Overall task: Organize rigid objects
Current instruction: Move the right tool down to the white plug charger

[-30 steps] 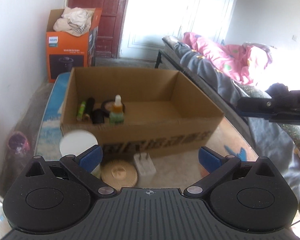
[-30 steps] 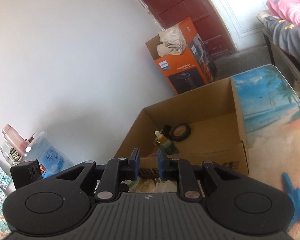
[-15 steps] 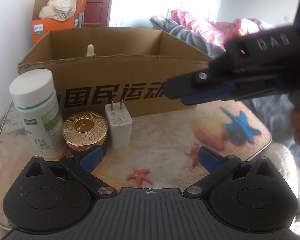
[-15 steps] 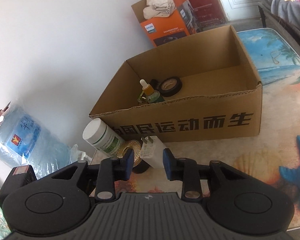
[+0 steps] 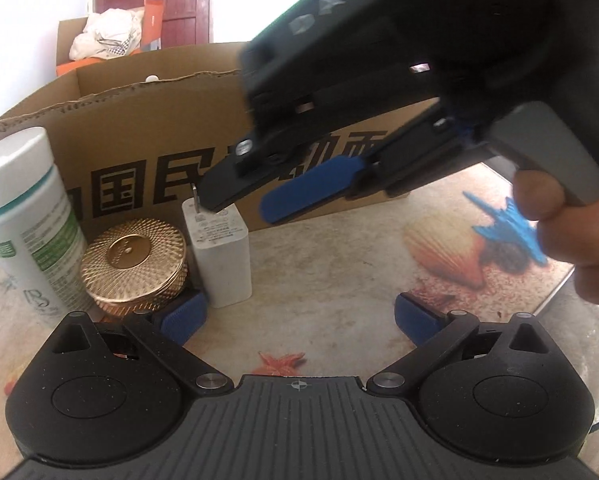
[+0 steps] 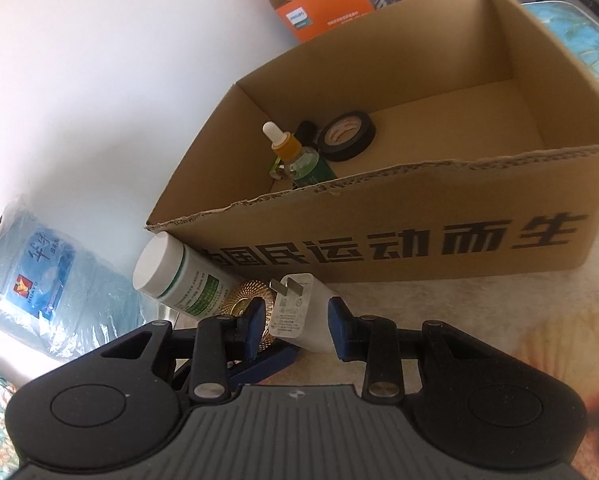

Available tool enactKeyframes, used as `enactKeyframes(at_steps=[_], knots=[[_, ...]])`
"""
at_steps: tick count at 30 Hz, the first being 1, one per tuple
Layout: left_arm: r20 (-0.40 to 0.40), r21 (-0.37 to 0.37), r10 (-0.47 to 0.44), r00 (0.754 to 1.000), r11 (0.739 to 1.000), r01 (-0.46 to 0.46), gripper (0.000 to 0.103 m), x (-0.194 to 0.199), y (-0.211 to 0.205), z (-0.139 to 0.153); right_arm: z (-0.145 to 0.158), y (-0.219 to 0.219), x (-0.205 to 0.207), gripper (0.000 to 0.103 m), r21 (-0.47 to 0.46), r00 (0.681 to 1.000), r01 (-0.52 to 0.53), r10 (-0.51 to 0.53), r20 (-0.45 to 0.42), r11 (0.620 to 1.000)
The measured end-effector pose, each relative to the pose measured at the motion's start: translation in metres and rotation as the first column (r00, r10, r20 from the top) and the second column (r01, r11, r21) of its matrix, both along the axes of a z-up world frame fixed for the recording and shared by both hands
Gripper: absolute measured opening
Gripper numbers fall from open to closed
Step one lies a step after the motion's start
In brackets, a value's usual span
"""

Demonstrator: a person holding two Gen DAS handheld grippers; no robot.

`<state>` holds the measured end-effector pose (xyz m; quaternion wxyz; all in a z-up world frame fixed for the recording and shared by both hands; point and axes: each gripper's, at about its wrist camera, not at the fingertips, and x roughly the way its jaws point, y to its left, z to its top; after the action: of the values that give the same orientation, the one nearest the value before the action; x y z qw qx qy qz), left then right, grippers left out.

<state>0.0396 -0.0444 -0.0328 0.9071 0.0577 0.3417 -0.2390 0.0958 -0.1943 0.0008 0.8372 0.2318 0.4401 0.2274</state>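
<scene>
Right hand-held gripper (image 6: 295, 334), jaws just parted, straddles my white charger (image 6: 299, 312) without pinching; it stands upright, prongs up, against the cardboard box (image 6: 379, 208) on the counter (image 5: 339, 264). Left hand-held gripper (image 5: 299, 316) waits spread wide, lower.

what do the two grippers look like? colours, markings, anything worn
Both are matte black plastic. The left gripper has two round hubs, silver pivot screws, a ribbed grey centre plate with a small crosshair mark, and blue ribbed pads on its fingers. The right gripper matches; its body carries raised "DAS" lettering. No sleeve or glove is visible.
</scene>
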Motion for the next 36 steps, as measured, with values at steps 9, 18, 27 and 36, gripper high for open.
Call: enactKeyframes(at_steps=[9, 18, 27, 36], knots=[[0.021, 0.023, -0.017, 1.0, 1.0, 0.017, 0.103, 0.008, -0.009, -0.002, -0.011, 0.001, 0.02, 0.036, 0.024, 0.999, -0.032, 0.033, -0.035, 0.999], [0.019, 0.019, -0.105, 0.994, 0.994, 0.105, 0.103, 0.006, -0.021, 0.0, -0.013, -0.026, 0.005, 0.035, 0.05, 0.998, 0.024, -0.02, -0.062, 0.998], [-0.003, 0.002, -0.24, 0.971, 0.971, 0.24, 0.102, -0.002, -0.05, 0.001, -0.015, -0.066, -0.028, 0.035, 0.054, 0.988, 0.13, -0.125, -0.089, 0.99], [-0.033, -0.055, -0.316, 0.948, 0.948, 0.314, 0.099, -0.011, -0.062, 0.003, -0.014, -0.091, -0.055, 0.035, 0.068, 0.973, 0.213, -0.206, -0.101, 0.975]])
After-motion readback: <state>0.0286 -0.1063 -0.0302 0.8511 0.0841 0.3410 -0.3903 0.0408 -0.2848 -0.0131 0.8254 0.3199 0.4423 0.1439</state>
